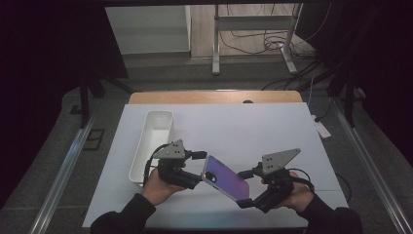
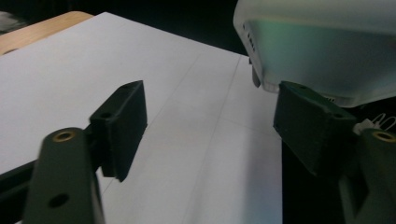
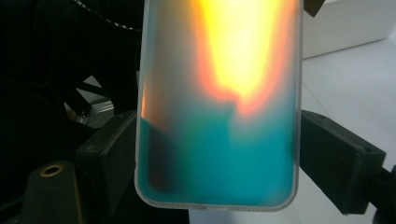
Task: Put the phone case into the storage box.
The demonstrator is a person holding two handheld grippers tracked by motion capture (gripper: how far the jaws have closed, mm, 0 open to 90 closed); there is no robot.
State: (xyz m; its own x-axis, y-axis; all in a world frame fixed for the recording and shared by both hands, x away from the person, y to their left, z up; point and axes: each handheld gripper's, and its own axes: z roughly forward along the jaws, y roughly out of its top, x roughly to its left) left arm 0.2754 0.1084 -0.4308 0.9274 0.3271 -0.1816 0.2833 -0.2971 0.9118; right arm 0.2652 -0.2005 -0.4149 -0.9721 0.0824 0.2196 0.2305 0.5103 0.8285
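Iridescent purple-teal phone in a clear case point(image 1: 226, 178) is held above the white surface point(image 1: 253, 131), near centre. Right gripper point(image 3: 219, 154) jaws clamp its near end. Left gripper point(image 2: 210, 126) jaws are open at its far-left corner, one pad by the edge.

- The phone point(image 3: 219, 102) runs off the top edge of the right gripper view.
- The phone's far end looks blurry in the left gripper view.
- The phone hides part of the bench point(image 1: 272, 131).
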